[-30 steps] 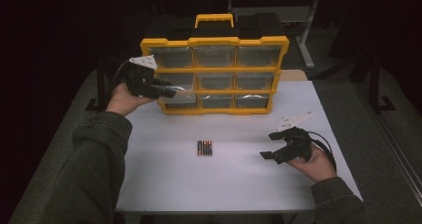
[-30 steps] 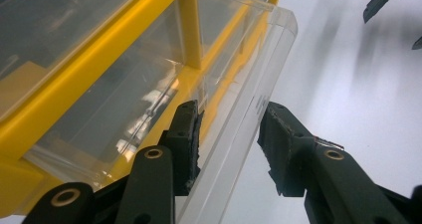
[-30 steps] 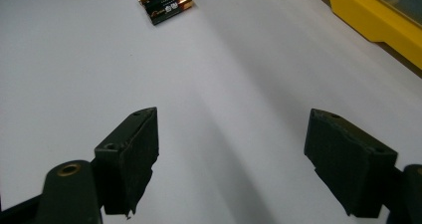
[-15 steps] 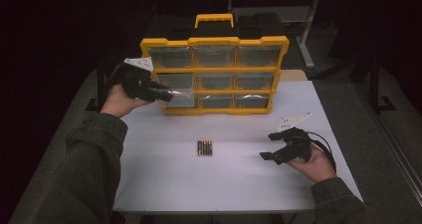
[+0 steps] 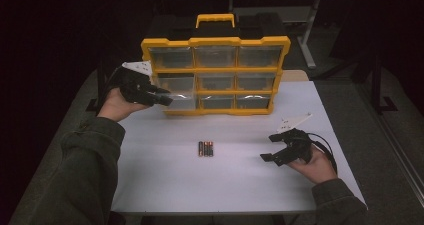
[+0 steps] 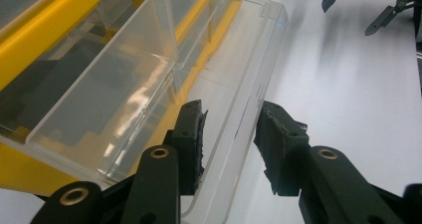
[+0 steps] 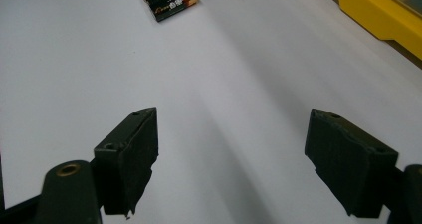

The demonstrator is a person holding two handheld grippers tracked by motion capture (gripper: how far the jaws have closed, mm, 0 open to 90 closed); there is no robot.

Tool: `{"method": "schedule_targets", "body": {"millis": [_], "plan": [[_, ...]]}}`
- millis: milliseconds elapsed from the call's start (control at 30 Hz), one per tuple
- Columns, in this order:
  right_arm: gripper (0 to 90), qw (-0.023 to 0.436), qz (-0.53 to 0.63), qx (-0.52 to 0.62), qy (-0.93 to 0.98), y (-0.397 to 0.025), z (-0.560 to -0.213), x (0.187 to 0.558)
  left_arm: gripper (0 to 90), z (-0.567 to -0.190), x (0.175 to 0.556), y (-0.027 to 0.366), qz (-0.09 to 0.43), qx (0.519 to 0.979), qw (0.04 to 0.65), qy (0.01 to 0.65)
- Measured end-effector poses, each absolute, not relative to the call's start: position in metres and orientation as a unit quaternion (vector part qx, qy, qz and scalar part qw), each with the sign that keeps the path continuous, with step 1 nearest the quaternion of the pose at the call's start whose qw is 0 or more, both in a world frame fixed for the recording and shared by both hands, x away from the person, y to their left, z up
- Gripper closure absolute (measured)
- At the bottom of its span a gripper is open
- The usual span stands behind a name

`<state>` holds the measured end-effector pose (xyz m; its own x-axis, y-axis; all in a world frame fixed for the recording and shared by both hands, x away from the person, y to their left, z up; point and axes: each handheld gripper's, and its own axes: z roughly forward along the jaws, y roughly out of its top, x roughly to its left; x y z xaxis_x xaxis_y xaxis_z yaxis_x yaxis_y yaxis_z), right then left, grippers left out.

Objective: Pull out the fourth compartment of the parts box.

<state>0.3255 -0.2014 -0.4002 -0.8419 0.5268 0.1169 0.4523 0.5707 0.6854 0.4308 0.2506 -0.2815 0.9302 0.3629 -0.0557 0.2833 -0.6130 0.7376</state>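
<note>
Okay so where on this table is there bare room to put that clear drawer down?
Bare white table lies between the batteries and the near edge, and left of them below the drawer. It is crowded along the yellow organizer at the back, and at the right hand-held gripper.

Left gripper (image 5: pixel 162 98) is raised on an outstretched forearm, jaws partly apart, one either side of a thin clear edge. Right gripper (image 5: pixel 274 147) sits low by the right hand (image 5: pixel 312 162), jaws spread wide.
</note>
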Motion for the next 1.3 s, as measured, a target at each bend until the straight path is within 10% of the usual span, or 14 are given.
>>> {"method": "schedule_targets", "body": {"millis": [1300], "plan": [[19.8, 0.046, 0.378, 0.291, 0.878, -0.199, -0.402, 0.328, 50.9, -0.263, 0.392, 0.283, 0.081, 0.855, 0.481, 0.176]]}}
